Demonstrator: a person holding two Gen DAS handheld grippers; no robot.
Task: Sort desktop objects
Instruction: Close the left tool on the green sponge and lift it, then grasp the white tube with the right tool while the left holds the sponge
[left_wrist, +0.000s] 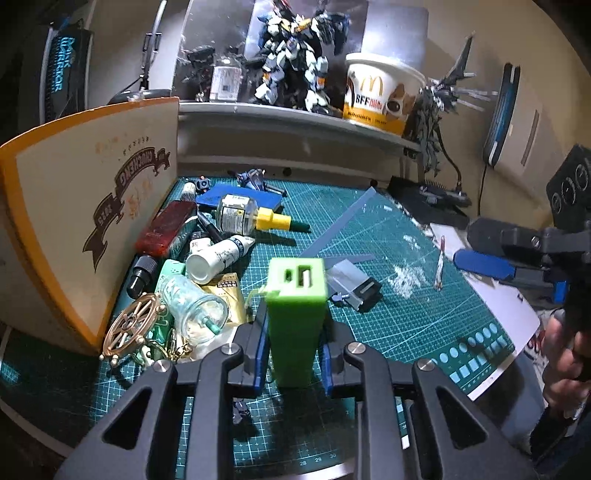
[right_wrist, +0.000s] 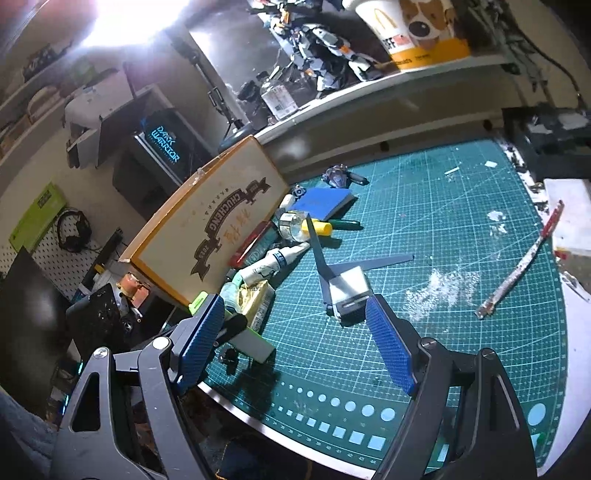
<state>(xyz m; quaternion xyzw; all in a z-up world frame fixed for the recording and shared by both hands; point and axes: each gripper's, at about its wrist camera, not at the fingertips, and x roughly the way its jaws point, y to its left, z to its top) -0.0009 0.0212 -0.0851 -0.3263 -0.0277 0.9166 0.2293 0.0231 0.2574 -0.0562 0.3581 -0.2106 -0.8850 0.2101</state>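
My left fingers (left_wrist: 295, 350) are clamped on the green box (left_wrist: 297, 314), a tall block with two slots in its end face, held upright and clear of the green cutting mat (left_wrist: 388, 332) that covers the table; the blue pads press its two long sides low down, so most of its length stands above the grip. I judge the step in hand to be carrying this box over to the heap of small things lying against the big cream and orange carton (left_wrist: 92, 206) at the left, and to do it well I should keep the box upright, since a low hold on a tall smooth block could let it tip, and set it down on bare mat beside the heap, not on top of it. What crowds the way there: a brass ship's-wheel trinket (left_wrist: 133, 328), a small clear cup (left_wrist: 195, 306) lying on its side, a white tube (left_wrist: 218, 254), a red case (left_wrist: 166, 229), and further back a jar with a yellow cap (left_wrist: 251, 218) beside a blue pad (left_wrist: 240, 197). Just right of the box lies a grey metal tool (left_wrist: 352, 284) with long flat arms, near enough to catch if I swing that way. My right fingers (right_wrist: 295, 347) stand wide apart and empty above the mat, with that same grey tool just ahead of them. A paint-stained stick (right_wrist: 517, 269) lies well off to the right.
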